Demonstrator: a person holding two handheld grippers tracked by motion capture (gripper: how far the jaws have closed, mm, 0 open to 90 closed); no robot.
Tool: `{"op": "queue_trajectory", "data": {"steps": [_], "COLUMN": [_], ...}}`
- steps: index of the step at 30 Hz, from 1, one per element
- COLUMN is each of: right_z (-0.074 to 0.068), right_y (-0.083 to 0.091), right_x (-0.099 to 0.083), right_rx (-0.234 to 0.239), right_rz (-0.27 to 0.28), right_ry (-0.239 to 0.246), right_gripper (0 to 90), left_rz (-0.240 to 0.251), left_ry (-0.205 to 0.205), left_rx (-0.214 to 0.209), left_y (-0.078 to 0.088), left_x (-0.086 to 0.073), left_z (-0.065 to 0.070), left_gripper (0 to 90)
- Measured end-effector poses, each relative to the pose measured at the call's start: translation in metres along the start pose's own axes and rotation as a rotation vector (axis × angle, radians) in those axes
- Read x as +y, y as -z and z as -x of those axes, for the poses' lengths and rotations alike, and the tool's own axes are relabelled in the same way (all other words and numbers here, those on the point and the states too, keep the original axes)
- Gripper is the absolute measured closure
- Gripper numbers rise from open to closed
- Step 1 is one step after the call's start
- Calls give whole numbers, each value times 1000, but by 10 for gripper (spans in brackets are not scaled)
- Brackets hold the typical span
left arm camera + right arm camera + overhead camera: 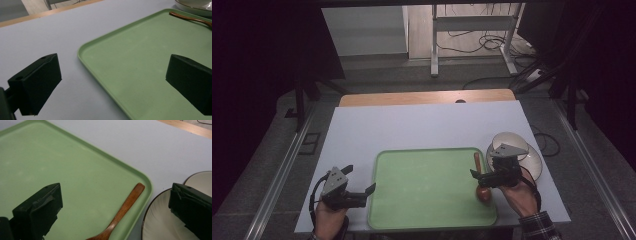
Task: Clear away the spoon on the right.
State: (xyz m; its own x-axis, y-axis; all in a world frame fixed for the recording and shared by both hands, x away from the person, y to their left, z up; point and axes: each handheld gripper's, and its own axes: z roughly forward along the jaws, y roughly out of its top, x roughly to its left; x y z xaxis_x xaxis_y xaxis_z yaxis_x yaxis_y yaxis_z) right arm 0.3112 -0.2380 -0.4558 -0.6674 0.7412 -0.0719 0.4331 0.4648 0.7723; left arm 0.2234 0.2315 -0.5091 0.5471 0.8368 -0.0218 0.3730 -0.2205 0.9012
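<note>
Green tray (427,187) lies between both hands on the tabletop (412,127); wooden spoon (481,180) rests along its right edge. Right tongs (484,175) hover above it — spread wide, empty; left tongs (360,181) likewise, straddling the tray's left rim.

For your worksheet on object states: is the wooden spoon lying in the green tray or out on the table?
In. The wooden spoon lies flat along the green tray's right edge, inside its rim.

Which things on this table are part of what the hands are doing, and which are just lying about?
In the job:
wooden spoon
green tray
plates
right claw, open over the spoon
left claw, open by the tray

Lying about:
metal stand
floor cables
</note>
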Motion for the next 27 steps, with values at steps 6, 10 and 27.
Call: {"op": "queue_trajectory", "data": {"steps": [6,10,27], "right_z": [2,4,9], "right_y": [10,17,39], "right_x": [-6,-9,-30], "right_rx": [-15,-26,-75], "right_rz": [16,33,59], "right_ry": [-15,-20,-40], "right_gripper": [0,0,0], "left_rz": [7,15,3], "left_ry": [9,25,25], "left_rx": [-20,-33,-29], "left_y": [0,0,0], "left_x": [0,0,-1], "left_z": [-1,-2,-3], "left_gripper": [0,1,1]}}
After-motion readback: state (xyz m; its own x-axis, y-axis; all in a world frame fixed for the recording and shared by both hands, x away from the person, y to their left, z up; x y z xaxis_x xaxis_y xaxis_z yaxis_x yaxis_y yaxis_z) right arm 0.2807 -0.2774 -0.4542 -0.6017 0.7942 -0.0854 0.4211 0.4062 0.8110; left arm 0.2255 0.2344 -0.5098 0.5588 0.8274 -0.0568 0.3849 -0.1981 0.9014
